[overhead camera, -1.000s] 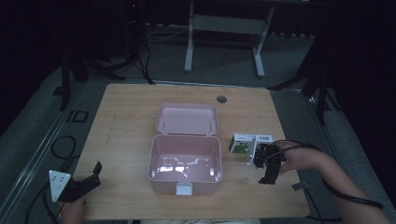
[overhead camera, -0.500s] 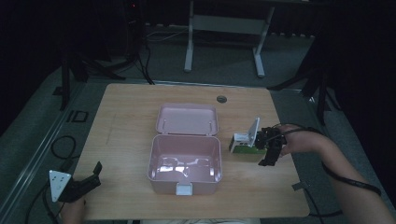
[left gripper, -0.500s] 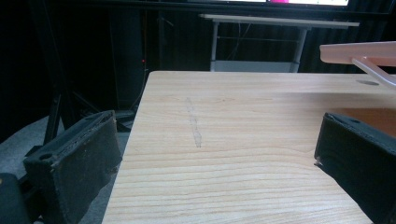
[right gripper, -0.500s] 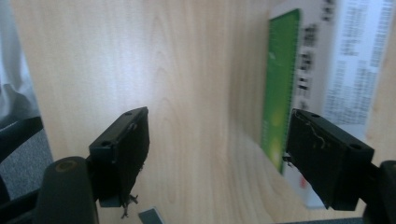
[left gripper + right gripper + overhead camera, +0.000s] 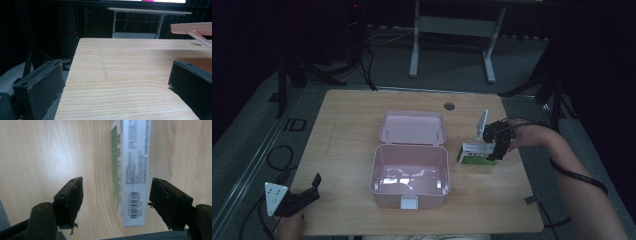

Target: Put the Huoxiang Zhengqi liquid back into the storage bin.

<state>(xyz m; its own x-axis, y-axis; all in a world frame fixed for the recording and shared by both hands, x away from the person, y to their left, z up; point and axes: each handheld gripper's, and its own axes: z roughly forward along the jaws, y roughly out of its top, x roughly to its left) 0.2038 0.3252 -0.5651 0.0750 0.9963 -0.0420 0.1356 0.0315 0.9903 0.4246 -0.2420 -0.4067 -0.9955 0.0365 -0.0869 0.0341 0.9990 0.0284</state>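
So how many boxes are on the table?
2: an open pink box in the table's middle, and a small green-and-white box to its right, under the right gripper.

pink case (image 5: 412, 165), green-white box (image 5: 131, 170), pale wood-grain table (image 5: 347, 125)

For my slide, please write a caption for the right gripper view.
Open right gripper poised over a white and green carton on the wooden table.
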